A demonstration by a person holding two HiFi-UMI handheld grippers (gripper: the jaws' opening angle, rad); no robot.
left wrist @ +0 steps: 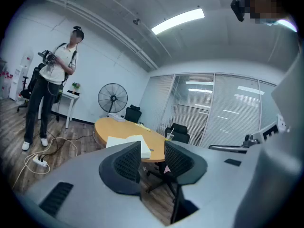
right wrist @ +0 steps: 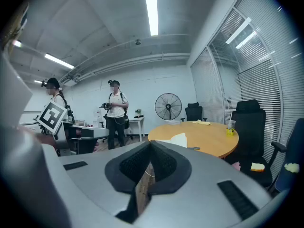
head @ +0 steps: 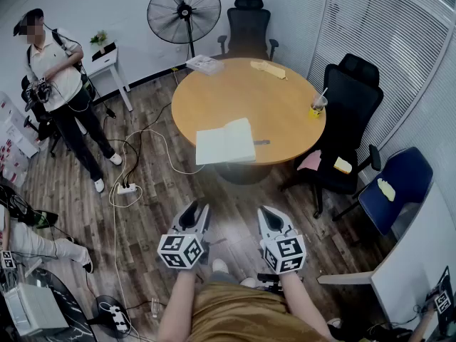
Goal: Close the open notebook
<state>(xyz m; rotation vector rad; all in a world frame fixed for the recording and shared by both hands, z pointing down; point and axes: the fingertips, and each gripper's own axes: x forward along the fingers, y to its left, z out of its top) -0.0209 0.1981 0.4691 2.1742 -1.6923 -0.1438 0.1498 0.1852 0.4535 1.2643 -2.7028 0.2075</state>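
Observation:
An open white notebook (head: 225,142) lies flat at the near edge of the round wooden table (head: 285,112). Both grippers hang over the floor, well short of the table. My left gripper (head: 194,216) is open with nothing between its jaws; in the left gripper view (left wrist: 152,150) the notebook (left wrist: 127,141) shows past the left jaw. My right gripper (head: 268,219) is shut with its tips touching and holds nothing. In the right gripper view (right wrist: 150,146) the notebook (right wrist: 176,139) sits on the table (right wrist: 209,136) ahead.
On the table lie a dark pen (head: 261,142), a cup with a straw (head: 317,105), a yellow item (head: 269,68) and a stack of papers (head: 205,64). Black chairs (head: 342,112) and a blue chair (head: 395,187) stand at the right. A person (head: 60,84), a fan (head: 184,9) and floor cables (head: 127,187) are at the left.

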